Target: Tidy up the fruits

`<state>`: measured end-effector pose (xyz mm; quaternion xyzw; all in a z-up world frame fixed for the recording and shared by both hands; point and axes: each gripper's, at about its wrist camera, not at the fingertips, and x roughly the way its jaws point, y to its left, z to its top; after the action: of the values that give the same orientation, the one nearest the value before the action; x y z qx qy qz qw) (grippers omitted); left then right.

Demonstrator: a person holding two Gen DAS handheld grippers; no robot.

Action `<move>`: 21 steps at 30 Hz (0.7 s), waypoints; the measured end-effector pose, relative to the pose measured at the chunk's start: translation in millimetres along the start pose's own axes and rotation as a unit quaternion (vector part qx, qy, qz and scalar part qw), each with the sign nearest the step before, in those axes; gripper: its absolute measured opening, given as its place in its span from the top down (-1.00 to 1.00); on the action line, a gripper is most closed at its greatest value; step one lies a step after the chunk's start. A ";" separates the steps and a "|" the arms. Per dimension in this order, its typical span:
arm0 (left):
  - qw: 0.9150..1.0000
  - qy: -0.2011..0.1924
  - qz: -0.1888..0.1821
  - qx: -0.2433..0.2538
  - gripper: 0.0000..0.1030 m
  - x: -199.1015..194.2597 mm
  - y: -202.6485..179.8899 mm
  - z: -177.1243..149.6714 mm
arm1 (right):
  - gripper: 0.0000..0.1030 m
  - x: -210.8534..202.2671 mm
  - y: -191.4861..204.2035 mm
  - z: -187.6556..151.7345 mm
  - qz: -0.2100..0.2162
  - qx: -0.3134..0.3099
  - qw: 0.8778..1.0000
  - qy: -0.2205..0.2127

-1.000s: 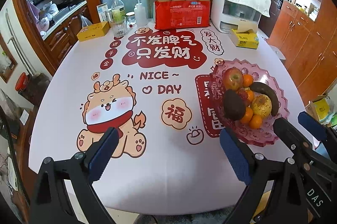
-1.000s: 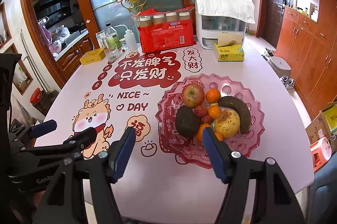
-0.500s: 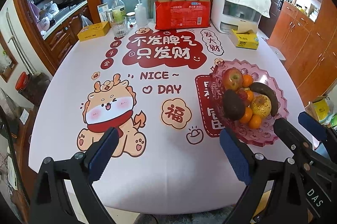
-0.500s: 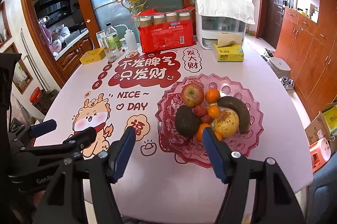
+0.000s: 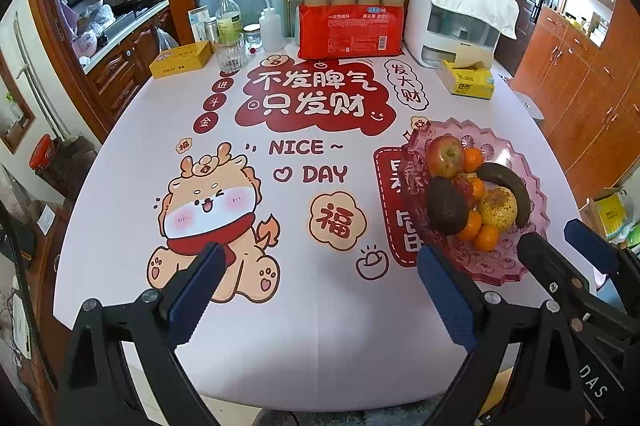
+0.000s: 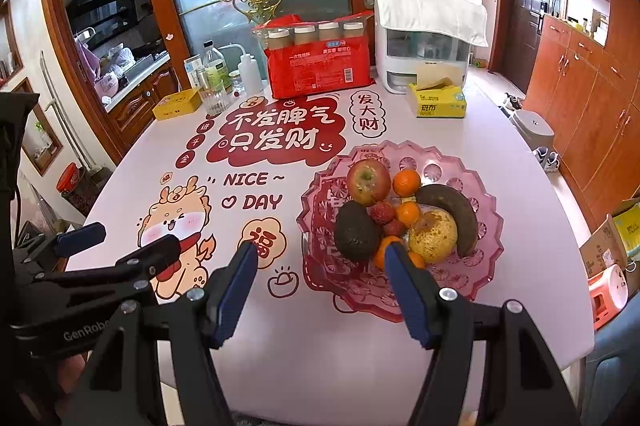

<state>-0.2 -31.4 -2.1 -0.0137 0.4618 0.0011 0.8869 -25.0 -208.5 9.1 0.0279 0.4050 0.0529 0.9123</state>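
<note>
Tablecloth [image 5: 304,306] printed with cartoon dragon, wooden cabinets [image 6: 580,97] around.

L gripper [image 5: 320,290] and R gripper [image 6: 320,286] both held level, side by side, jaws spread wide, nothing between the pads.

You see a translucent pink plastic scalloped fruit bowl [image 6: 472,266], glossy, at two o'clock on the smooth, printed white surface [image 6: 304,346]. Its dark green avocado [image 6: 354,232] looks rough and matt; the red apple [image 6: 368,179] shines. At twelve o'clock, a glossy red plastic-wrapped cup pack [image 6: 320,69]. Black matt plastic tongs carry ribbed blue pads [image 6: 236,290].
</note>
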 end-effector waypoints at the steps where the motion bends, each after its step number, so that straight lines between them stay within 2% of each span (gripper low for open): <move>1: 1.000 0.001 0.000 0.000 -0.86 0.2 0.1 0.1 | -0.29 -0.2 -0.3 0.1 0.000 0.000 1.000 0.000; 21: 1.000 0.003 0.001 -0.002 -0.86 2.8 -1.4 1.3 | -0.29 3.1 -1.3 -0.6 0.002 0.000 1.000 0.003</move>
<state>2.5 -32.8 -3.6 -0.0148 0.4643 0.0023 0.8856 -23.3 -209.4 6.3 0.0287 0.4075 0.0543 0.9112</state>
